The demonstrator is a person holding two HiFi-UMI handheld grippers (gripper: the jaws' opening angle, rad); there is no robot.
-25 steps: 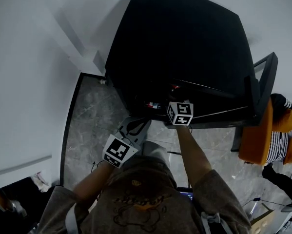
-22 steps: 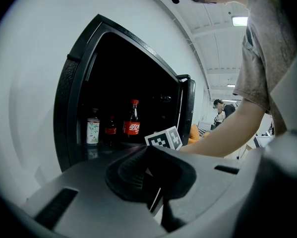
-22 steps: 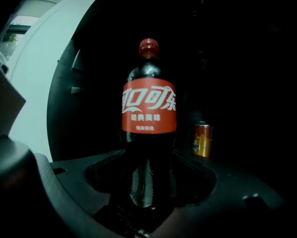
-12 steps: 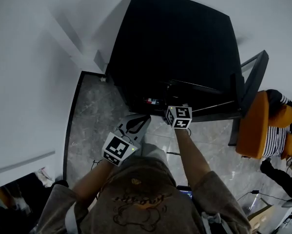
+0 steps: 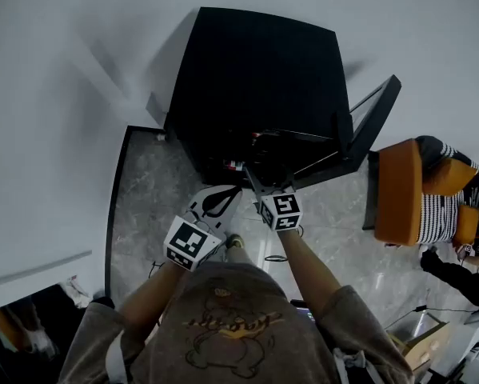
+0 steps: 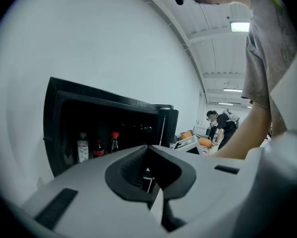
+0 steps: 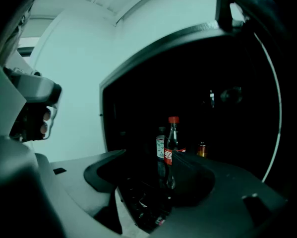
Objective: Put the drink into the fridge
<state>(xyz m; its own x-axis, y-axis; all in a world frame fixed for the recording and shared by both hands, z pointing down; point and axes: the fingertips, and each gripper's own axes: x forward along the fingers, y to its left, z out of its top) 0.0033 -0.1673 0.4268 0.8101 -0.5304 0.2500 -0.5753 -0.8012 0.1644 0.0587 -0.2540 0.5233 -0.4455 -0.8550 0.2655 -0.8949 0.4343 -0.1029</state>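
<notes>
In front of the person stood the black fridge, its door swung wide to the right and its dim inside facing both arms. The left tongs hung lower and to the left, short of the opening, their tips together on nothing. The right tongs were spread apart and empty, with their tips about at the fridge's front edge and seemingly outside the cabinet, as far as the head view allowed a judgement. Straight ahead of them, framed in the gap between the two tips yet clear of both, the cola bottle stood upright on a shelf inside. Its red cap was up and its long axis vertical, with a white-labelled bottle just behind it and a small can off to its right. The drink looked to be in place. The right arm was the nearer one to bottle and door alike — any closing push would likely fall to it, since the door lay out to its right.
</notes>
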